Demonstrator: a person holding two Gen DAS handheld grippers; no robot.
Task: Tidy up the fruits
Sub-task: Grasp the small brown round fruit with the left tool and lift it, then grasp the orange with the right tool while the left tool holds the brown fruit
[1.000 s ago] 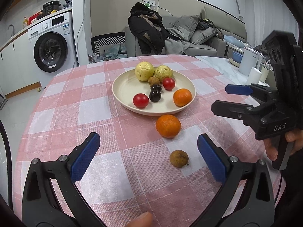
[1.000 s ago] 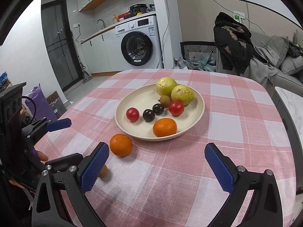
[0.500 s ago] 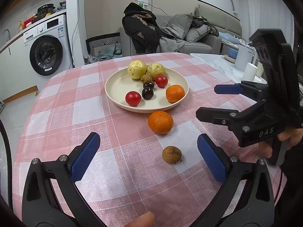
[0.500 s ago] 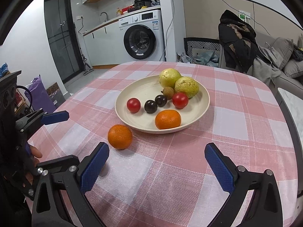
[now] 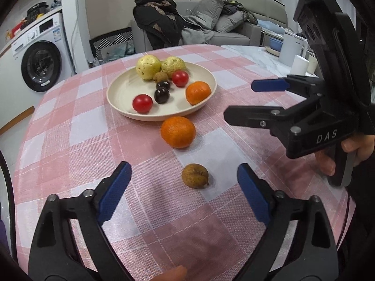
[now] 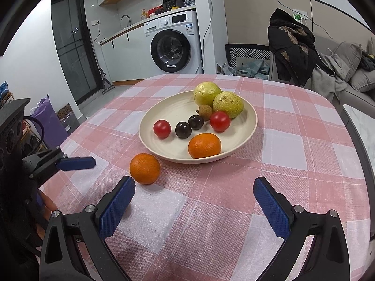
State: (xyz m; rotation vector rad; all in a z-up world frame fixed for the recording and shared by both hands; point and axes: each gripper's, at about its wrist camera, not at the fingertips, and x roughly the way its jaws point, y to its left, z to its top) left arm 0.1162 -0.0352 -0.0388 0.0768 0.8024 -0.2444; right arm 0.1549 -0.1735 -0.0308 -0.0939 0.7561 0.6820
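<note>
A small brown longan (image 5: 195, 175) lies on the pink checked tablecloth between the blue pads (image 5: 112, 192) of my left gripper (image 5: 184, 171). Its jaws are closing and do not touch the fruit. A loose orange (image 5: 178, 132) (image 6: 145, 168) rests just beyond it, in front of the cream plate (image 5: 112, 98) (image 6: 253, 121). The plate holds two yellow-green fruits, a longan, two dark plums, two red tomatoes and an orange. My right gripper (image 6: 194, 182) (image 5: 243, 100) hovers open and empty to the right. In the right wrist view its left finger hides the loose longan.
A person's hand (image 5: 328, 161) grips the right tool's handle. A marble side table (image 5: 262, 56) with a white kettle stands past the table's right edge. A washing machine (image 6: 173, 42) and a sofa piled with clothes (image 5: 211, 23) are behind.
The left gripper moved forward and down toward the longan, which now sits between its pads, and its jaws narrowed. The right gripper barely moved.
</note>
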